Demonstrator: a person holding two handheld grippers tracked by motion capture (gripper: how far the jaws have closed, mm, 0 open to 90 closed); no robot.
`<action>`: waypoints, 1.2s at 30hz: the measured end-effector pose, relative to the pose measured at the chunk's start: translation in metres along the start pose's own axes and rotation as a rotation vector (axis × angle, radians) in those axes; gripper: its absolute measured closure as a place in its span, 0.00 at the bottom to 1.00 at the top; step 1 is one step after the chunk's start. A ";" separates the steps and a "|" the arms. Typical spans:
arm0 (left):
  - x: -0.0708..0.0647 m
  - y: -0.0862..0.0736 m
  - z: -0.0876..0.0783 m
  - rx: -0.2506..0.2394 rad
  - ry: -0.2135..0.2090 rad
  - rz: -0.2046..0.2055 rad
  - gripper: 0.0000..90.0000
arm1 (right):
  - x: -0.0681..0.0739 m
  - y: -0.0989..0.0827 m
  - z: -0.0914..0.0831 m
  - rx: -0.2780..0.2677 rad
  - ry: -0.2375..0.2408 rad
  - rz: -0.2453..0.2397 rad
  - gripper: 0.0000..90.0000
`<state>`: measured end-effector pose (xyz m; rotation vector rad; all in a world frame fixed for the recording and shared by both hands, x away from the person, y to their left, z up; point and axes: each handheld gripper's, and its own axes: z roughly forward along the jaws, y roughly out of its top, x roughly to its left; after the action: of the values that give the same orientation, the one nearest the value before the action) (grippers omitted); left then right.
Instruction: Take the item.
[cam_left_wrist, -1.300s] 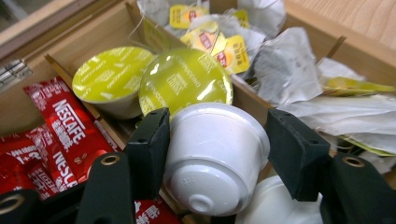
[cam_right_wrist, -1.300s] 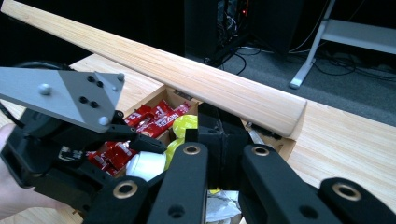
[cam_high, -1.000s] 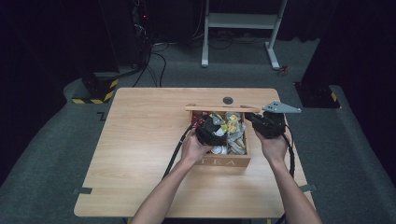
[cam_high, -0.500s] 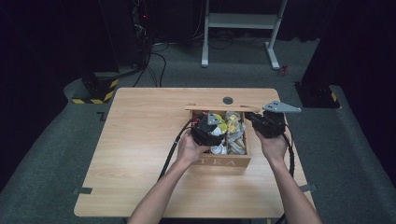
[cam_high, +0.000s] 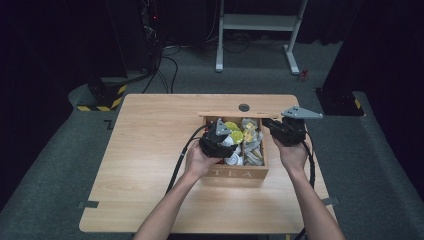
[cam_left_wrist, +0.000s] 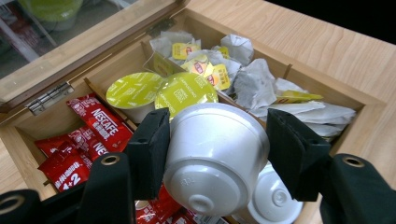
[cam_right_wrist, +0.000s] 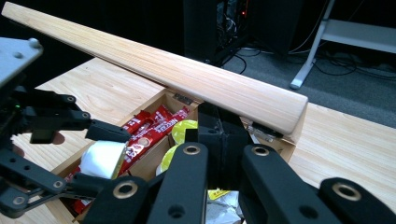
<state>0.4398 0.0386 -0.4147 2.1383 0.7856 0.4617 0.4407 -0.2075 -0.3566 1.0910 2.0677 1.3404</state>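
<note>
While the left claw (cam_left_wrist: 217, 154) grips a white coffee capsule (cam_left_wrist: 215, 156) between its two black pads, the capsule hangs tilted, base toward the camera, just above the open tea box (cam_high: 240, 173). Both pads press on the capsule's sides, so the jaws stand part way closed around it. Under it lies another white capsule (cam_left_wrist: 275, 198), and beside that two capsules with yellow-green lids (cam_left_wrist: 161, 91) sit in the middle compartment. Red Nescafe sachets (cam_left_wrist: 100, 123) fill the compartment at one end, and paper tea bags (cam_left_wrist: 261, 84) with yellow tags fill the other. The right claw (cam_right_wrist: 223, 135) is closed tight, its jaws together just under the edge of the wooden lid (cam_right_wrist: 154, 65), which stands raised over the box's back. The box sits on the worktop (cam_high: 150, 150) toward its right edge, nearer the far edge than the near one, with a small dark disc (cam_high: 244, 107) beyond it by the far edge.
</note>
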 end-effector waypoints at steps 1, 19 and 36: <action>0.000 0.000 -0.001 -0.001 0.001 0.006 0.47 | 0.000 0.000 0.000 -0.001 0.000 -0.001 1.00; 0.008 -0.009 -0.029 -0.040 0.017 -0.010 0.47 | -0.001 0.005 0.001 -0.002 -0.002 0.010 1.00; 0.028 -0.024 -0.055 -0.073 0.040 -0.065 0.47 | -0.002 0.006 0.002 -0.003 -0.002 0.010 1.00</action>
<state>0.4209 0.0994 -0.3983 2.0356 0.8452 0.4931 0.4452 -0.2067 -0.3525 1.1017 2.0607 1.3466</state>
